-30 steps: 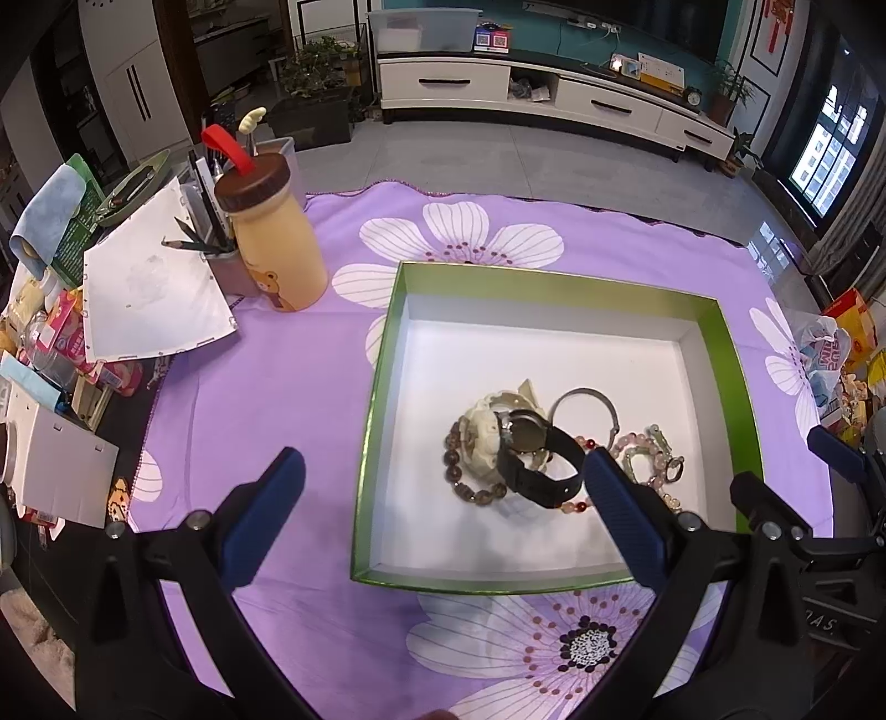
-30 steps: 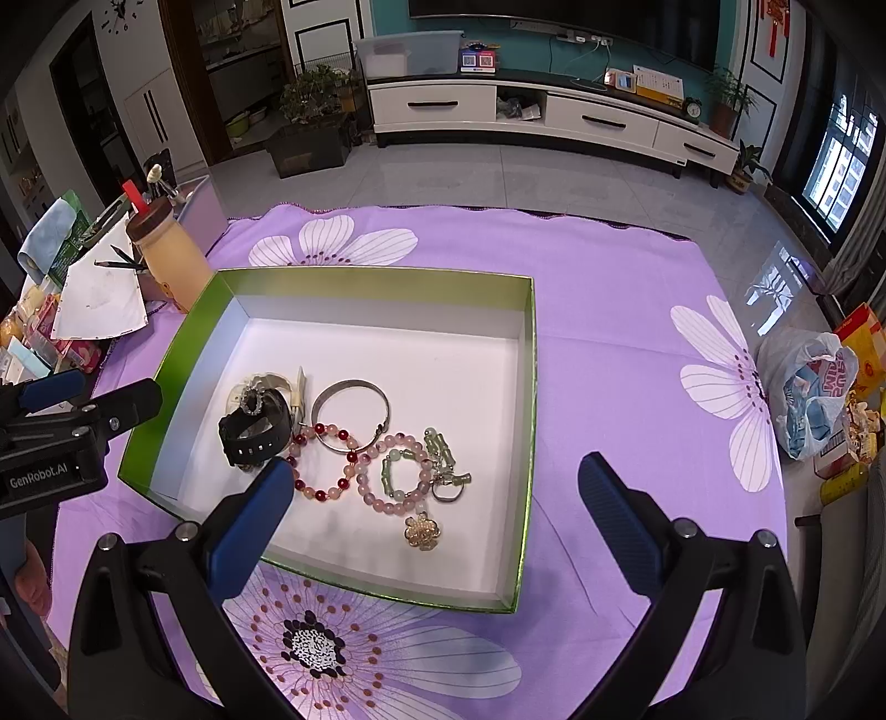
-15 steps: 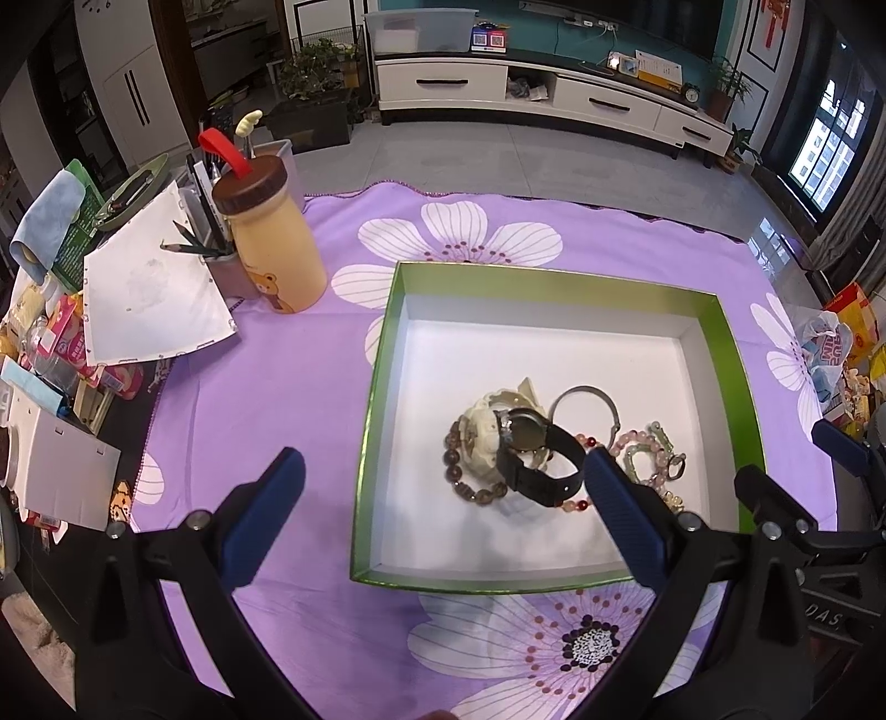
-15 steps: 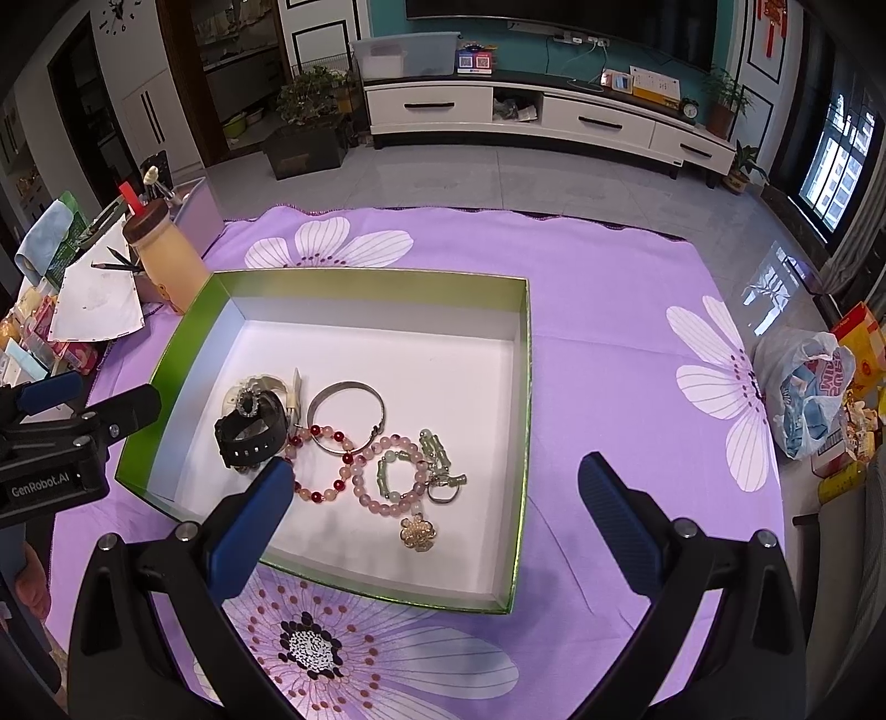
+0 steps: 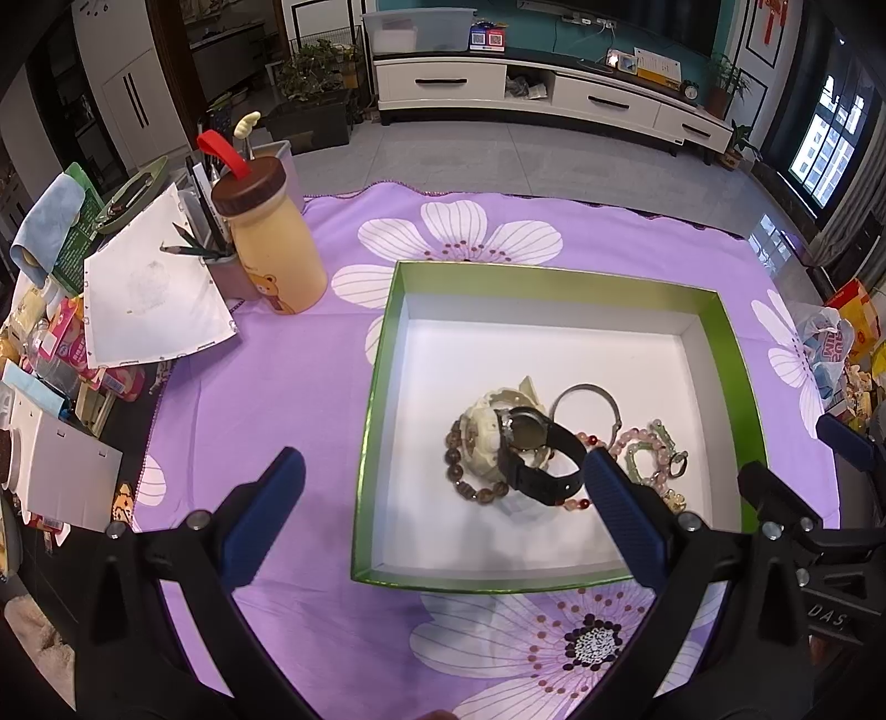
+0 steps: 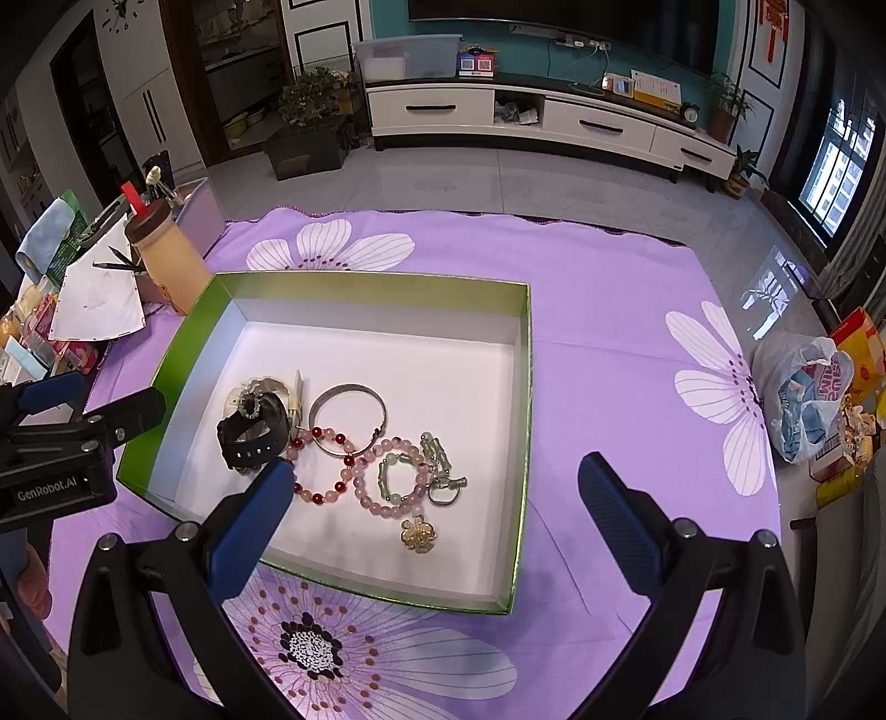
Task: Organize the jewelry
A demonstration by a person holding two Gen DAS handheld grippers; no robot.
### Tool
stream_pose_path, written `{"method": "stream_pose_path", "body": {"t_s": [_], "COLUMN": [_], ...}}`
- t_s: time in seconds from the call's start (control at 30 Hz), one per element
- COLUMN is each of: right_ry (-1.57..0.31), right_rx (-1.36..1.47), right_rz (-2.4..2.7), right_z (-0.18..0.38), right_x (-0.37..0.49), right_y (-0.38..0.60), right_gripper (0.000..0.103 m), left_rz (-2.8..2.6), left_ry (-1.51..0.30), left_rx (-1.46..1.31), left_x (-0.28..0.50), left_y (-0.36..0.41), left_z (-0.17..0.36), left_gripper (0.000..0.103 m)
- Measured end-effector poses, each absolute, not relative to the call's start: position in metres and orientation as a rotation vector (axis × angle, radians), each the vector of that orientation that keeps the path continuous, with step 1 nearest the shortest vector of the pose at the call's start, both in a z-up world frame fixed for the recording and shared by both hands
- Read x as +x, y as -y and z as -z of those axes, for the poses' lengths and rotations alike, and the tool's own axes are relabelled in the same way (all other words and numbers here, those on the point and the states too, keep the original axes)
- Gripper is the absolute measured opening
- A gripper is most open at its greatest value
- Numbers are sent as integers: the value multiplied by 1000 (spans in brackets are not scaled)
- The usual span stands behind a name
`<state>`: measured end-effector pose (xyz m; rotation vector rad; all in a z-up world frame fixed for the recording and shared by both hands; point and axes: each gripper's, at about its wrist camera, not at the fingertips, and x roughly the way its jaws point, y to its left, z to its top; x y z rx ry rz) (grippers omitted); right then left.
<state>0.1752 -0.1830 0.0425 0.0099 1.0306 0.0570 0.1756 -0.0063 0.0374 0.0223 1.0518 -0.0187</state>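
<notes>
While both views have crept only slightly nearer over the last second, nothing in the box [image 6: 515,387] has shifted, so the sorting stands as it was. The left claw [image 5: 443,515] and right claw [image 6: 434,512] both hang with fingers wide apart, holding nothing. The watch [image 5: 540,457], bangle [image 6: 348,415] and bead bracelets [image 6: 393,476] lie bunched in the box's near half, just ahead of both claws

A grey tiled floor [image 6: 498,177] runs to a white TV cabinet [image 6: 554,119] against a teal wall [image 6: 387,16].
</notes>
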Motion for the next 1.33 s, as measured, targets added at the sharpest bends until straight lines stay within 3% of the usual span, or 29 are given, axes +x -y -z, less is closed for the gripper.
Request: {"method": "stream_pose_path", "body": {"t_s": [1.33], "right_ry": [-1030], "right_rx": [8], "right_rz": [-56], "right_z": [-43], "right_x": [174], "right_y": [182], "right_gripper": [102], "left_rz": [25], "left_ry": [-1057], "left_rx": [17], "left_x": [176], "left_y": [8], "left_z": [-36], "left_gripper": [101]}}
